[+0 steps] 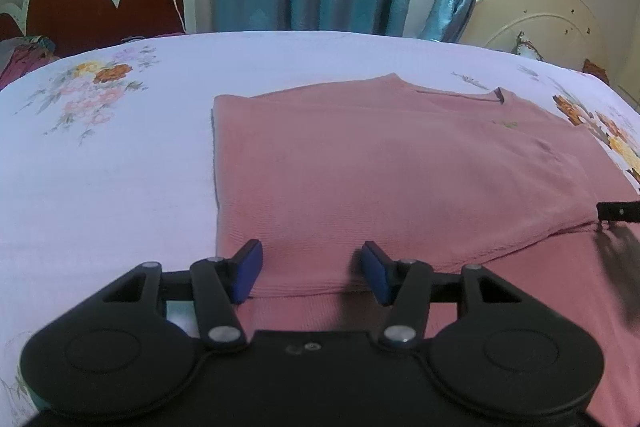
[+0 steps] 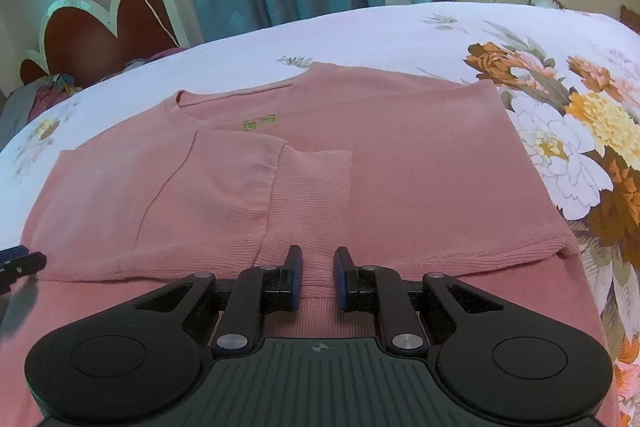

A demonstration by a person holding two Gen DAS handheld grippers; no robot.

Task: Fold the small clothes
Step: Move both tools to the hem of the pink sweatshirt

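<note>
Sweater (image 2: 400, 163), pink fine knit, lies flat on the bed (image 1: 120, 187), sides and a sleeve already folded in. We judge it light, limp and a little stretchy, not slippery; it will sag if lifted from one point. The ribbed hem (image 2: 460, 259) is thicker and firmer, so best taken there, at two spread points. Left hand-held gripper (image 1: 312, 273): jaws wide apart, straddling the near folded edge. Right hand-held gripper (image 2: 318, 277): jaws narrowly apart over the ribbing, not clamped. Floral sheet below looks smooth.
</note>
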